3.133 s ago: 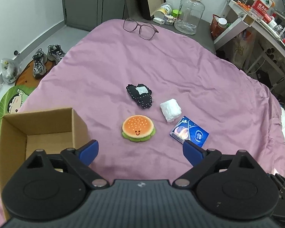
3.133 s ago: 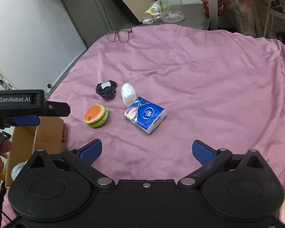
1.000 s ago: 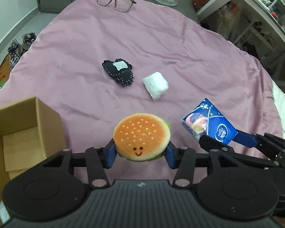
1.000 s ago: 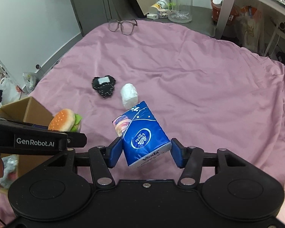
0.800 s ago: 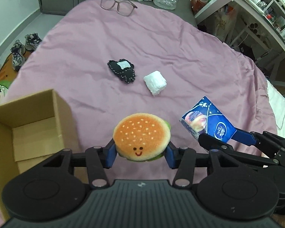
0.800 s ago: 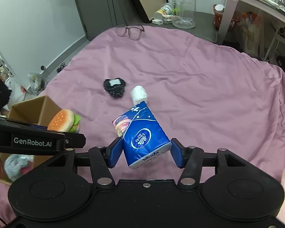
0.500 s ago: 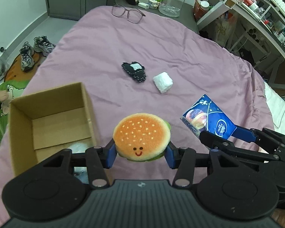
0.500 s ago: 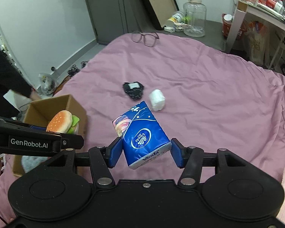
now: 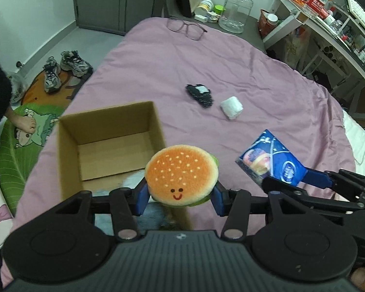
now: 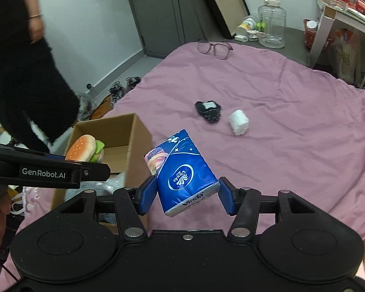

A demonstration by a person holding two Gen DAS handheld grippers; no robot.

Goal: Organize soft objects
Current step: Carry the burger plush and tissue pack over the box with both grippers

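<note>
Both grippers have risen and swung toward the cardboard box (image 9: 104, 146) since half a second ago, so the box now sits larger and nearer the middle of the left wrist view, and a person in black (image 10: 24, 60) has come into the right wrist view at 10 o'clock.

At 9 o'clock in the left wrist view a green mat (image 9: 17, 143) lies on the floor, with sneakers (image 9: 65, 68) beyond it. The box stands open on the pink bedspread (image 9: 267, 77); something pale lies at its near edge, too blurred to name. The left gripper (image 9: 181, 196) has its jaws drawn in on the burger plush (image 9: 181, 174), which hangs above the box's near right corner, smiling face toward the camera. Toward 12 o'clock lie the glasses (image 9: 186, 28) at the bed's far edge. Nearer the centre, the black plush (image 9: 199, 93) and the white bundle (image 9: 231, 107) rest close beside each other on the bedspread, apart from the box. At 3 o'clock the right gripper (image 10: 187, 194) is closed on the blue tissue pack (image 10: 182, 172), tilted, held in the air to the right of the box. A clear jug (image 10: 272, 22) stands on the floor past the bed.
</note>
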